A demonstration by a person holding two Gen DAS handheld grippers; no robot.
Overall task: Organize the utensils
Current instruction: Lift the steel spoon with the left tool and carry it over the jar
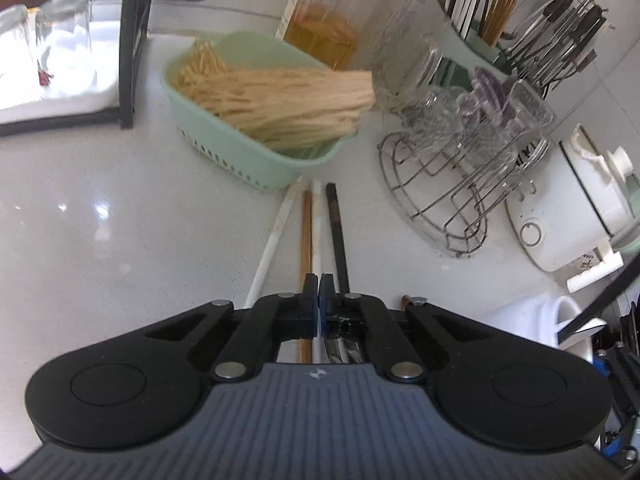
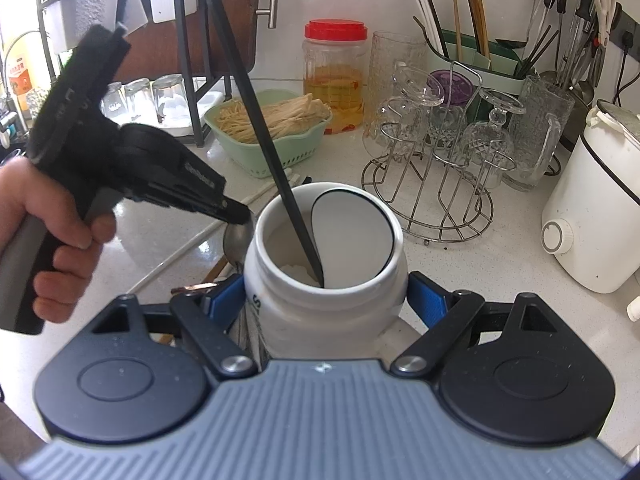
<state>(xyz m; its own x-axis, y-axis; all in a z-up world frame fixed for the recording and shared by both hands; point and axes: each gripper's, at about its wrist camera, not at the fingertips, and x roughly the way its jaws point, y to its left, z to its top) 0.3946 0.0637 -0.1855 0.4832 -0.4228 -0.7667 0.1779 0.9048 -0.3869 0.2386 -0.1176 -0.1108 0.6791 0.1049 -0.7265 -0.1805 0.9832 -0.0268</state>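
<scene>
My right gripper (image 2: 325, 298) is shut on a white ceramic jar (image 2: 320, 320), with one blue pad on each side of it. In the jar stand a black chopstick (image 2: 256, 132) and a white spoon with a dark rim (image 2: 352, 236). To the left of the jar, a hand holds my left gripper (image 2: 237, 216), whose jaws are pinched together on the tip of a metal spoon (image 2: 239, 242). In the left wrist view the left gripper (image 1: 319, 292) is shut, and metal (image 1: 344, 348) shows under it. Below it on the counter lie two white chopsticks (image 1: 272, 248), a brown chopstick (image 1: 307, 236) and a black chopstick (image 1: 338, 236).
A green basket (image 2: 260, 166) of pale strands stands behind the jar. A wire rack (image 2: 440, 216) holds upturned glasses, and a white cooker (image 2: 592, 216) stands at the right. At the back are a red-lidded jar (image 2: 335, 76) and a utensil holder (image 2: 476, 56). A dark shelf frame (image 1: 130, 52) stands at the left.
</scene>
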